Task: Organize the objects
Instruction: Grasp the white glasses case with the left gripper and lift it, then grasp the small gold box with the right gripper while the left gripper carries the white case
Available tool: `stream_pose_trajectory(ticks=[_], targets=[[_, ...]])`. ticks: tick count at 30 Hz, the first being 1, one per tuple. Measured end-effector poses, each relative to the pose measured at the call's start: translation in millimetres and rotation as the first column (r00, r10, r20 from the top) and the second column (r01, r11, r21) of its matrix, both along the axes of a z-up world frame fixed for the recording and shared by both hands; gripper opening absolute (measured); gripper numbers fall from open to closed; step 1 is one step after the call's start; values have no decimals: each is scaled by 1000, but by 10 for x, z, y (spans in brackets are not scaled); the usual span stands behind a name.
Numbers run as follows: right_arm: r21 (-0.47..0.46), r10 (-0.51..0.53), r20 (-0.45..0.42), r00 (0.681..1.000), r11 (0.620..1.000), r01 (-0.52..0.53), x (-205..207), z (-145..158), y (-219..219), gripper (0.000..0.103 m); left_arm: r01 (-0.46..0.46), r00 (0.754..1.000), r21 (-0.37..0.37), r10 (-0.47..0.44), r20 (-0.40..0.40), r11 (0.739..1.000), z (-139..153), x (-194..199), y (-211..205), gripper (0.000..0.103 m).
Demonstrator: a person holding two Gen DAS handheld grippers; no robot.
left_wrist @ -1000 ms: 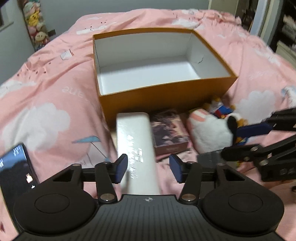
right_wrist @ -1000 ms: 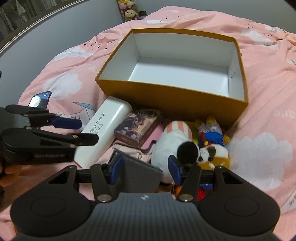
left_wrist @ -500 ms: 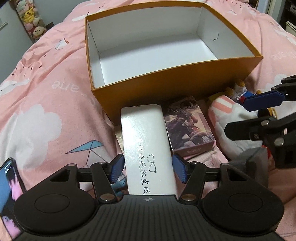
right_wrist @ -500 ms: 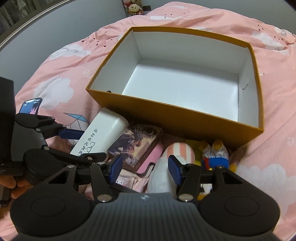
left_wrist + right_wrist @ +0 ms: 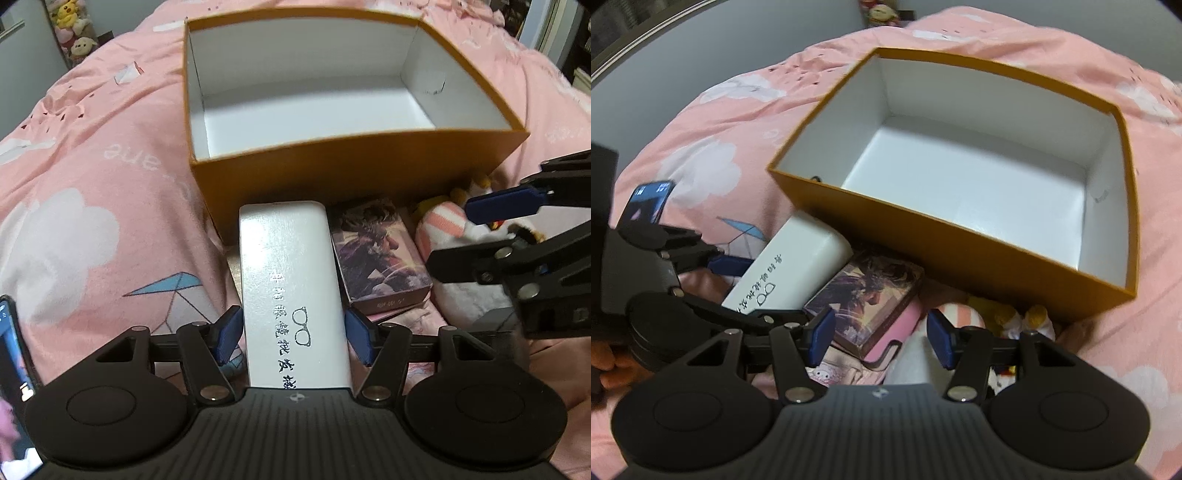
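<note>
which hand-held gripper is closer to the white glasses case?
Left. The left hand-held gripper straddles the white glasses case, a pad at each side. The right hand-held gripper hangs over the pink pouch and plush toy.

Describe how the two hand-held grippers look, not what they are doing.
Both look alike. The left hand-held gripper has a black ribbed body, two round black discs, black linkage arms with silver pins and dark blue finger pads. The right hand-held gripper is built the same. No cables or sleeves show.
</note>
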State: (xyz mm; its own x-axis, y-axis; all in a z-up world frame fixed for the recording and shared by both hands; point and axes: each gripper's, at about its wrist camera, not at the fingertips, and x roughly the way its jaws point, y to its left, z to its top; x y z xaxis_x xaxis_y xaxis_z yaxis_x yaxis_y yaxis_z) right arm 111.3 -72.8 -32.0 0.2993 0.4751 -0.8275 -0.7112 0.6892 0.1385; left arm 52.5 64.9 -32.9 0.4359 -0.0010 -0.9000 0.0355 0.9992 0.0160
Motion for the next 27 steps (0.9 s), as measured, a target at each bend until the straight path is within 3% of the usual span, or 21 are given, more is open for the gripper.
stream_pose_trajectory(ticks=[4, 7, 13, 17, 21, 27], targets=[[-5, 78, 26, 997, 997, -78, -8, 47, 65, 56, 8, 999, -38, -7, 33, 999, 160, -46, 80, 69], [-8, 150, 49, 987, 989, -150, -17, 73, 162, 48, -2, 998, -72, 6, 57, 997, 276, -84, 186, 69], [-16, 325, 74, 943, 946, -324, -79, 70, 468, 39, -22, 994, -73, 30, 102, 997, 536, -101, 384, 68], [-65, 463, 112, 879, 886, -459, -157, 27, 701, 39, -39, 993, -73, 47, 106, 997, 610, -54, 513, 68], [-168, 585, 153, 796, 809, -563, -221, -102, 923, 39, -67, 991, -80, 76, 110, 995, 580, -54, 618, 68], [-297, 699, 181, 692, 710, -639, -370, -347, 1107, 39, -104, 987, -98, 114, 112, 990, 516, -60, 728, 68]])
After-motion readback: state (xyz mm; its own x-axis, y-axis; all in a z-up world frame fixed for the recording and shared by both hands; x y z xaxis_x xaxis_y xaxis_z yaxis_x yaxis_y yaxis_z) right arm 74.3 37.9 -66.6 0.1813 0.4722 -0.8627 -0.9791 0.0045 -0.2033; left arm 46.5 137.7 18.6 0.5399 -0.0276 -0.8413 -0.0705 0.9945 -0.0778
